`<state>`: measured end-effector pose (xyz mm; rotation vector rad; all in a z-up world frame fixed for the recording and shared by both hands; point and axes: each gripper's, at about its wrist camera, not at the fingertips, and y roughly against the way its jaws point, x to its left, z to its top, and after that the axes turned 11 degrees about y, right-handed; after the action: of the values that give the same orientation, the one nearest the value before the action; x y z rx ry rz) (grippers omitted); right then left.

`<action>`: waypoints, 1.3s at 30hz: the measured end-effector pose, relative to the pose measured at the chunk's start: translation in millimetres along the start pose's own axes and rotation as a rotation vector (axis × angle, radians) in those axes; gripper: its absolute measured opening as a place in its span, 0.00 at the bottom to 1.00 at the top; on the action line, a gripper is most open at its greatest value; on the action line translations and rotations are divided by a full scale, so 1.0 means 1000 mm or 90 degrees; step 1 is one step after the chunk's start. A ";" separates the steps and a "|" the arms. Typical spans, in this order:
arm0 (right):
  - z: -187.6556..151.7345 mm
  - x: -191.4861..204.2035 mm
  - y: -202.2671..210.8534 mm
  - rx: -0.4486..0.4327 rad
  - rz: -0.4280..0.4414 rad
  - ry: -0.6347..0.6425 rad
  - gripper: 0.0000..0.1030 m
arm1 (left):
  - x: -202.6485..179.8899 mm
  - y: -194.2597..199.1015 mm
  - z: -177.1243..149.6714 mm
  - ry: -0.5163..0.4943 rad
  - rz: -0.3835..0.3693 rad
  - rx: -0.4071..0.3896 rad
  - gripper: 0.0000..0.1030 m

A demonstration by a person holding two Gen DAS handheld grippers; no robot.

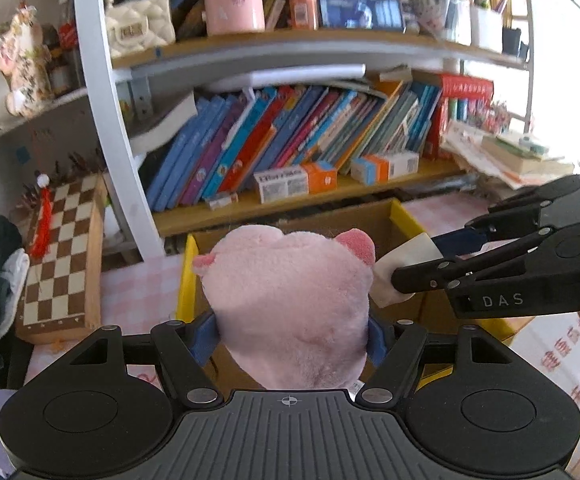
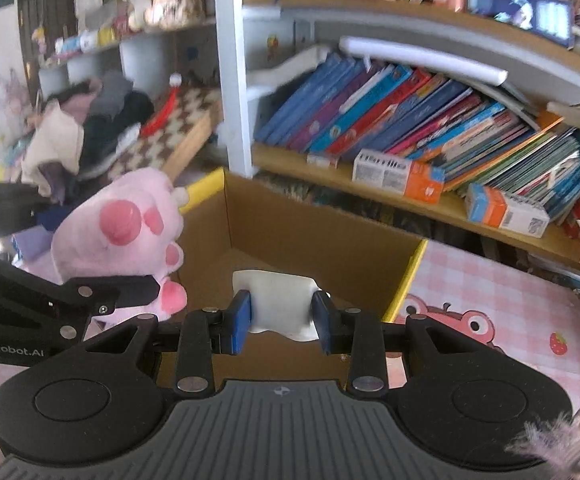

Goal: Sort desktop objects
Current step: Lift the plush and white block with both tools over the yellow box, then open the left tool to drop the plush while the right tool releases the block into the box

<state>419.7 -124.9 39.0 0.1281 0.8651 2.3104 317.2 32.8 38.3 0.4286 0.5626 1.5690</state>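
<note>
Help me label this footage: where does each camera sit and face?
Left wrist: on the left hand-held gripper, facing the bookshelf, over its fingers clamping the pink plush.
Right wrist: on the right hand-held gripper, over its fingers holding a white object.
Shared: cardboard box, plush, each other's gripper.

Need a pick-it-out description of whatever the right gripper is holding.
Start at the cardboard box with yellow flap edges, on the pink tablecloth below the bookshelf. Over its opening, the right gripper pinches a small white soft packet between blue pads. Unlike the fluffy pink plush toy beside it, it is plain, smooth and white.
</note>
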 end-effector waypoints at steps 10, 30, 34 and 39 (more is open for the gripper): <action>0.010 0.004 -0.061 0.080 0.043 0.130 0.31 | 0.018 -0.058 0.004 0.000 0.017 0.076 0.70; 0.006 0.007 -0.092 0.178 0.085 0.206 0.32 | 0.013 -0.088 0.000 -0.060 0.015 0.136 0.76; 0.006 0.009 -0.090 0.177 0.074 0.229 0.41 | 0.012 -0.088 -0.001 -0.061 0.021 0.136 0.78; 0.006 0.013 -0.089 0.179 0.069 0.260 0.53 | 0.011 -0.086 -0.004 -0.071 0.028 0.135 0.82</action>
<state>459.8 -63.2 -13.1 -0.1891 1.4180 2.3404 383.5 45.5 -16.3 0.6882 0.6394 1.5229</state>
